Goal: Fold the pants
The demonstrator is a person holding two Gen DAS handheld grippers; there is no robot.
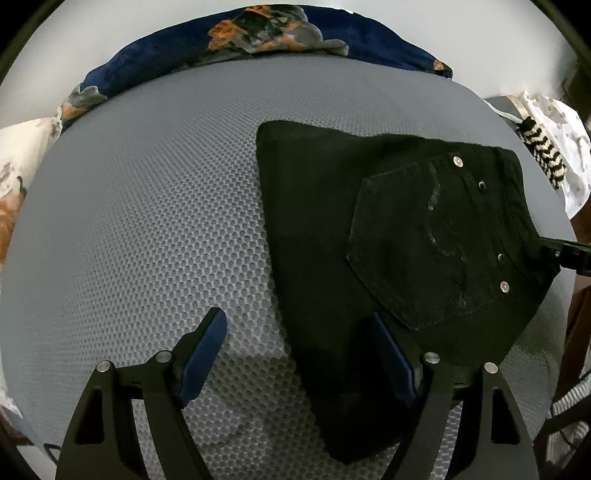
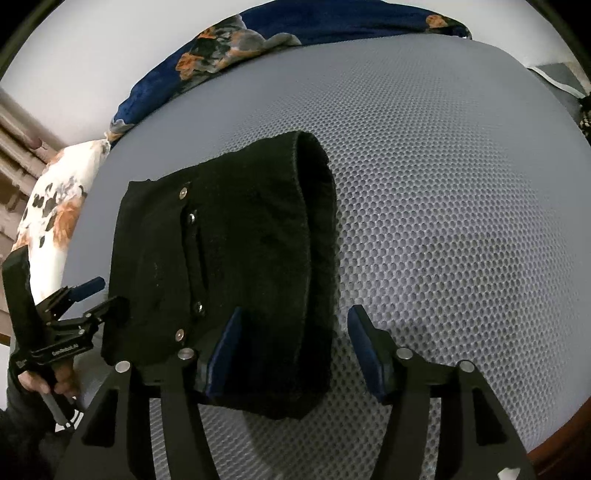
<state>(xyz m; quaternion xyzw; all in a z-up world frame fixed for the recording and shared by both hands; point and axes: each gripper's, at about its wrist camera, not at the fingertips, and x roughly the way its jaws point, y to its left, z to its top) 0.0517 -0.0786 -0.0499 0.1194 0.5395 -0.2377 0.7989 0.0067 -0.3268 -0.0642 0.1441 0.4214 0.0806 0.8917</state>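
The black pants (image 1: 369, 240) lie folded into a compact bundle on the grey mesh mat (image 1: 147, 221), back pocket and rivets facing up. My left gripper (image 1: 299, 332) is open; its right finger (image 1: 391, 354) rests over the bundle's near edge, its left finger over bare mat. In the right wrist view the pants (image 2: 236, 251) show a thick rolled fold on their right side. My right gripper (image 2: 295, 339) is open, its left finger (image 2: 225, 350) over the fold's near end. The left gripper (image 2: 96, 295) appears there open at the bundle's left edge.
A navy floral blanket (image 1: 258, 33) lies bunched along the mat's far edge. A white floral pillow (image 2: 55, 206) sits at the left. A striped black-and-cream cloth (image 1: 543, 147) and white fabric lie at the far right. The mat's wooden edge (image 2: 561, 439) shows lower right.
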